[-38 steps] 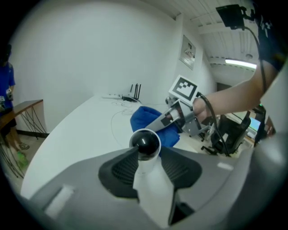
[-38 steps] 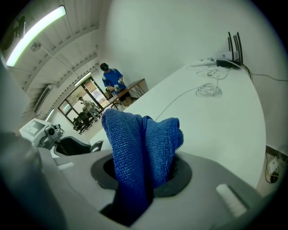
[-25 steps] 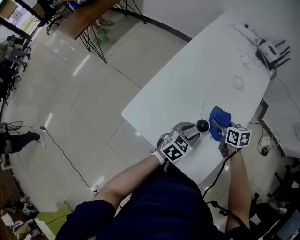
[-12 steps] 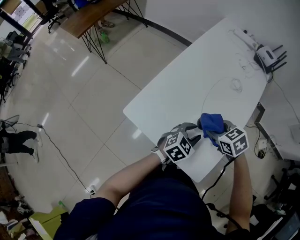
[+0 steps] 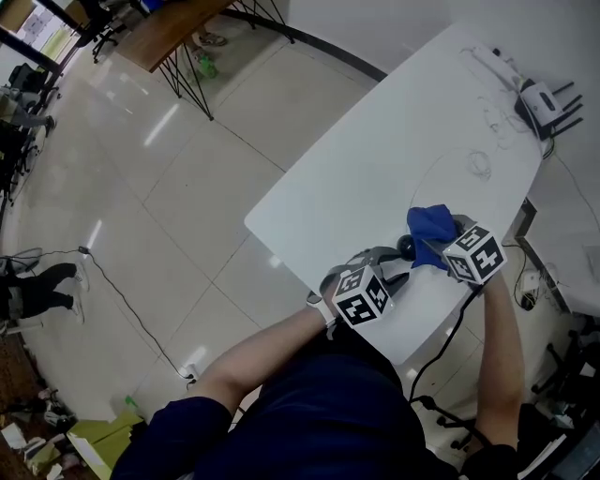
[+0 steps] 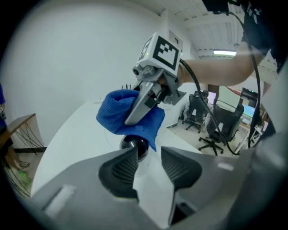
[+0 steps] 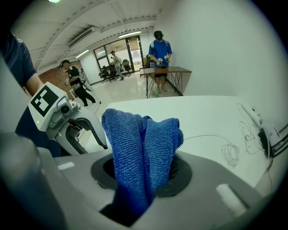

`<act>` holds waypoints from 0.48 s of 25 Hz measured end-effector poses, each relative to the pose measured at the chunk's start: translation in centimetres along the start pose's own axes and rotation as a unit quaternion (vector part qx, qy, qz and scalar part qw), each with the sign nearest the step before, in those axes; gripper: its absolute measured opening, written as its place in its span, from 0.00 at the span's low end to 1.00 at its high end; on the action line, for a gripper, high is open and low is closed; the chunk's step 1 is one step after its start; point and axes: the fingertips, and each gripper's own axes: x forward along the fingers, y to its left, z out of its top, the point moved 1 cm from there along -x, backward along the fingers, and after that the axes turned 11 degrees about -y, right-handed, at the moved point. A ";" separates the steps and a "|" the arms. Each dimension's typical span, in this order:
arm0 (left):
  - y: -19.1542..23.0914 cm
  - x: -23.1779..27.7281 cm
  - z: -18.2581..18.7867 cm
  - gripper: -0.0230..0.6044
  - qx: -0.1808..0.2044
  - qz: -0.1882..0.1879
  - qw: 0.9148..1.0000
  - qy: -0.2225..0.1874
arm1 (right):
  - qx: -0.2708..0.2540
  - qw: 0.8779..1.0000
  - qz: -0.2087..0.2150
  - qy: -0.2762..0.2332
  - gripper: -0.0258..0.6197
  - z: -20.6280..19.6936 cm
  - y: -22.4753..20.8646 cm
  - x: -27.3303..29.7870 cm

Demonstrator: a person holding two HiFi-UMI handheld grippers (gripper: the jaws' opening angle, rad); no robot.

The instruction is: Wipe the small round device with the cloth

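Table (image 5: 375, 159): white, beneath the device, with pale floor around it.
Device (image 6: 135, 144): small and round, pinched between the left gripper's (image 6: 148, 162) jaws.
Cloth (image 7: 140, 141): blue, lying against the device's top.
Right gripper (image 7: 144, 173): just above the device, jaws clamped on the cloth.

White table (image 5: 375, 159) on shiny tiled floor (image 5: 169, 187). Router (image 5: 537, 97) with black antennas at table's far end; thin cable (image 5: 480, 165) coiled near it. Wooden desk (image 5: 173, 28) well apart; person in blue shirt (image 7: 160, 51) stands at it. Office chairs (image 6: 200, 112) in background.
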 end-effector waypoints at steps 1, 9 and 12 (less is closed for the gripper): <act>0.1 0.2 0.0 0.29 -0.001 -0.001 1.000 0.001 | -0.002 1.000 0.009 0.011 0.27 -0.3 -0.5 0.3; 1.0 0.5 -0.8 0.29 -0.040 0.010 0.999 0.001 | 0.057 0.994 0.083 0.033 0.26 -3.0 -2.4 3.4; 1.1 0.7 -0.9 0.29 -0.045 0.012 0.999 -0.002 | 0.105 0.988 0.109 0.019 0.26 -3.8 -2.9 4.4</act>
